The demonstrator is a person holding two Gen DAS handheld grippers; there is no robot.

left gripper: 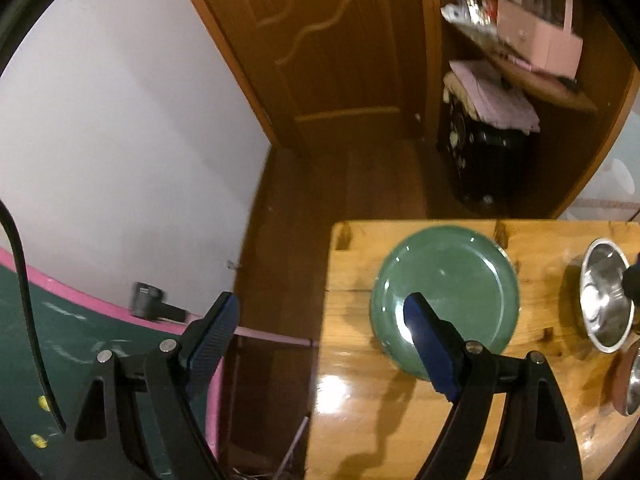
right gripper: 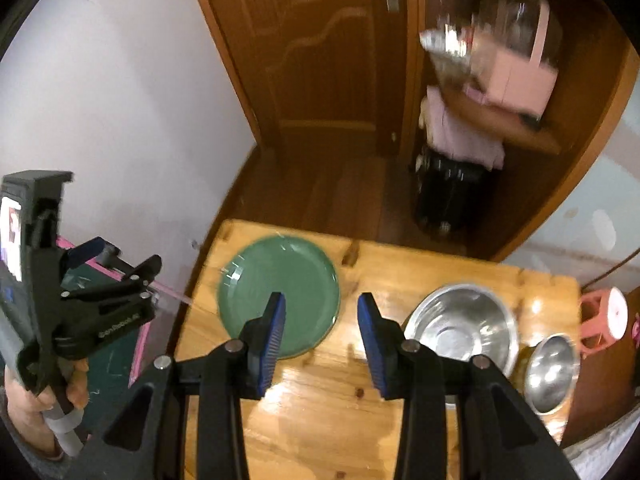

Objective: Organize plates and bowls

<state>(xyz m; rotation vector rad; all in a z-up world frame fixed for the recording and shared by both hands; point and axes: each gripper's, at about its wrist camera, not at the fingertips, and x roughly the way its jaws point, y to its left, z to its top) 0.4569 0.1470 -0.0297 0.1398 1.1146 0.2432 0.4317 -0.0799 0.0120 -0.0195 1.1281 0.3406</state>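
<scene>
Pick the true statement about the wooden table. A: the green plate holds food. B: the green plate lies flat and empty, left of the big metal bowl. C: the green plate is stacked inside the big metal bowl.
B: the green plate lies flat and bare on the table, apart from the big metal bowl to its right.

Green plate (right gripper: 280, 300) flat on table — two steel bowls (right gripper: 464, 328) alongside

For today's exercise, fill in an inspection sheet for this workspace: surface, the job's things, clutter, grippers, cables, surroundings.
Surface: glossy wooden table.
Job's things: green plate, large steel bowl, small steel bowl, all apart on the table.
Clutter: nothing seen.
Grippers: left gripper open; right gripper open; both empty, above the table.
Cables: black cable at left.
Surroundings: wooden door, shelf with pink box, pink stool.
</scene>
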